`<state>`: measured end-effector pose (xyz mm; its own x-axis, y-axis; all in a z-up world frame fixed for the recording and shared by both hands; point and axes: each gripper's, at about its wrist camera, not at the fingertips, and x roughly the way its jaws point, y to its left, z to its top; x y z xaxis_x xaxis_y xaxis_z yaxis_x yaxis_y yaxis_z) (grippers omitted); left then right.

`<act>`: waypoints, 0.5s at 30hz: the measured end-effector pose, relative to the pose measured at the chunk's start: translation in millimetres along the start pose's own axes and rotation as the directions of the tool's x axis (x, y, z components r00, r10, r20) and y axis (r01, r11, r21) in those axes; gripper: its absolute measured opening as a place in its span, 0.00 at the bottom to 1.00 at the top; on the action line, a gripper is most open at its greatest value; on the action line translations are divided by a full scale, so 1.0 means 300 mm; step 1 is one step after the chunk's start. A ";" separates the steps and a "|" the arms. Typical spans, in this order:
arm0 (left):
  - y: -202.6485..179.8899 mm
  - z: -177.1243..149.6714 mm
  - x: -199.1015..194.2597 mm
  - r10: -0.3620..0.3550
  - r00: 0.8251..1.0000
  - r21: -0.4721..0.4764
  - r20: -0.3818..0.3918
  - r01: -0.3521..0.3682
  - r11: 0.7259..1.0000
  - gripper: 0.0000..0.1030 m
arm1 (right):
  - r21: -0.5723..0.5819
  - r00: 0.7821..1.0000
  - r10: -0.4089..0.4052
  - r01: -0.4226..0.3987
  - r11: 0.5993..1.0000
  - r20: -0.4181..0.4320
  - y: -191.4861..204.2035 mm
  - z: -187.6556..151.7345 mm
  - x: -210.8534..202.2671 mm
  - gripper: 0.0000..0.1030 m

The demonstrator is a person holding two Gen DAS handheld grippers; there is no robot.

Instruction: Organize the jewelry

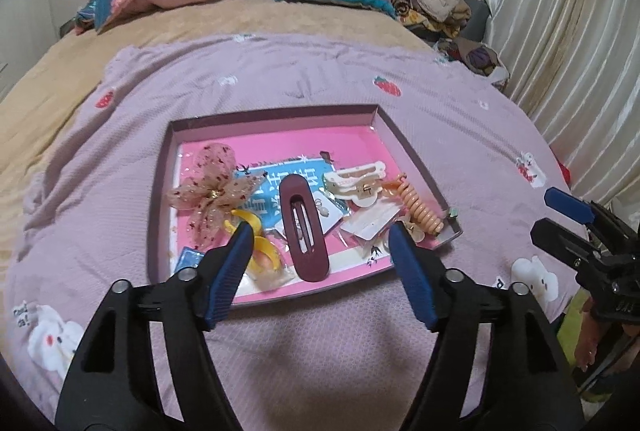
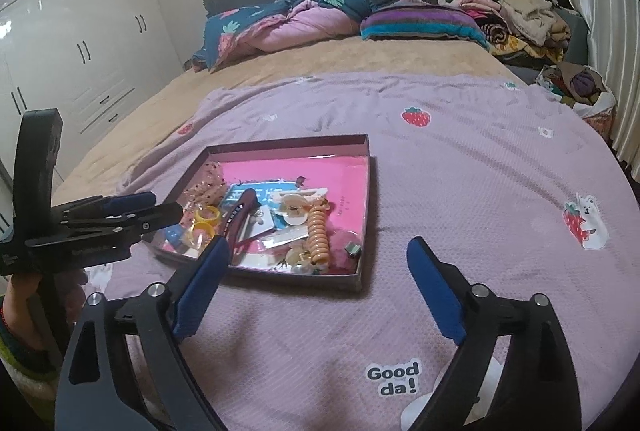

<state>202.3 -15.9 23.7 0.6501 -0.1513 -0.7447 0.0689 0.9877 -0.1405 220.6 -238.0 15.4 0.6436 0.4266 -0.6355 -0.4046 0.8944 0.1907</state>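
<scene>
A: Gaping wide, the left gripper (image 1: 322,237) holds nothing; its blue pads hang above the long maroon plastic hair clip (image 1: 303,227) lying in the shallow pink-lined cardboard tray (image 1: 384,119).

B: The right gripper (image 2: 318,251) stands wider and empty, beside the tray.

A: That clip looks light, stiff, slick; pinching across its narrow middle seems safest.

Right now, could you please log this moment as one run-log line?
left gripper: open, empty | right gripper: open, empty | dark red oval hair clip: in shallow pink-lined tray
</scene>
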 end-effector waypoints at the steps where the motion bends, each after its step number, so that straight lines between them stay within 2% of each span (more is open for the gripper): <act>1: 0.001 0.000 -0.013 0.001 1.000 -0.002 0.006 -0.001 1.000 0.64 | -0.002 1.000 0.000 0.000 1.000 0.006 0.005 -0.001 -0.011 0.90; 4: -0.008 -0.005 -0.053 0.023 0.999 0.008 0.033 -0.024 1.000 0.70 | -0.004 1.000 0.002 -0.002 1.000 0.019 0.015 -0.001 -0.035 0.92; 11: -0.007 -0.022 -0.137 0.027 0.996 -0.003 0.090 -0.026 1.000 0.89 | -0.007 0.999 -0.001 0.001 1.000 0.046 0.037 -0.010 -0.087 0.95; 15: -0.005 -0.046 -0.175 0.023 0.994 -0.003 0.103 -0.023 1.000 0.91 | -0.011 0.999 -0.001 0.002 1.000 0.053 0.057 -0.026 -0.108 0.96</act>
<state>157.6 -10.0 54.1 0.7260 -0.1239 -0.6765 0.0520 0.9907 -0.1257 187.8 -237.7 33.6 0.6778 0.4322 -0.5949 -0.4107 0.8936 0.1812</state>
